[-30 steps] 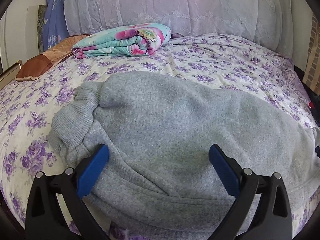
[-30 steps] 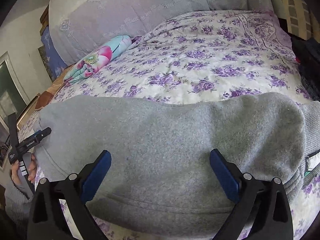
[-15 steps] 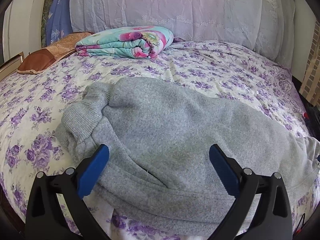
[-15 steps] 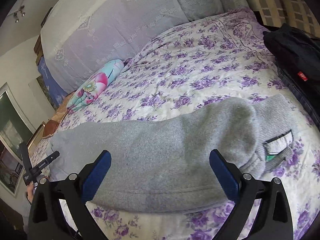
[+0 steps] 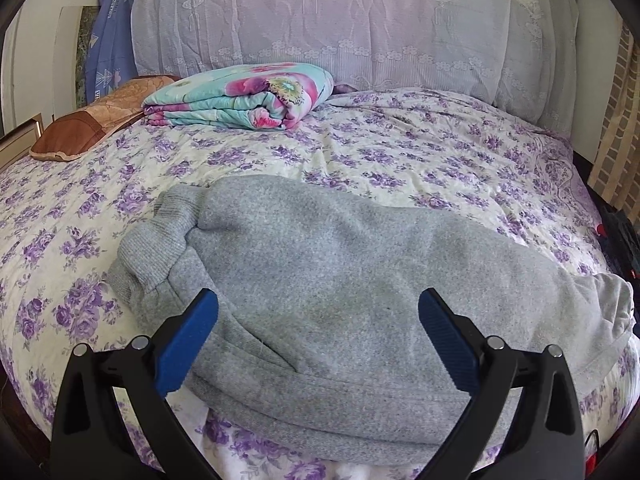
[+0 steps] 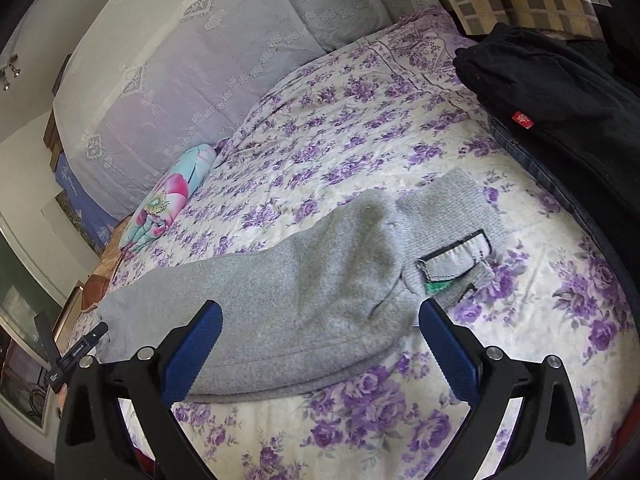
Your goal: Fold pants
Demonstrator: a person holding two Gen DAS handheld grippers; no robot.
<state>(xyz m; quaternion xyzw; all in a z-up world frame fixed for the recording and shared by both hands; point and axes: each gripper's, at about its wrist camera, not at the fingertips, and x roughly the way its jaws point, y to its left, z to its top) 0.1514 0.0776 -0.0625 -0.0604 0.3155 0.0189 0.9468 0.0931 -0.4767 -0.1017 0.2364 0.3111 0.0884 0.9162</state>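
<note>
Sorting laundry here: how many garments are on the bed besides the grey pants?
2 visible: black garment at the bed's right edge, dark denim one beneath it. More may be hidden.

Pants (image 5: 340, 280) lie on the bed (image 5: 400, 160), folded blanket (image 5: 240, 96) behind.

A bed with a purple-flowered cream bedspread (image 5: 400, 152) filled the room. At its head stood a tall headboard under a pale lace cover (image 5: 320, 20). Just before that cover lay a folded floral quilt (image 5: 244, 96), with a brown cushion (image 5: 92, 124) beside the quilt.
</note>
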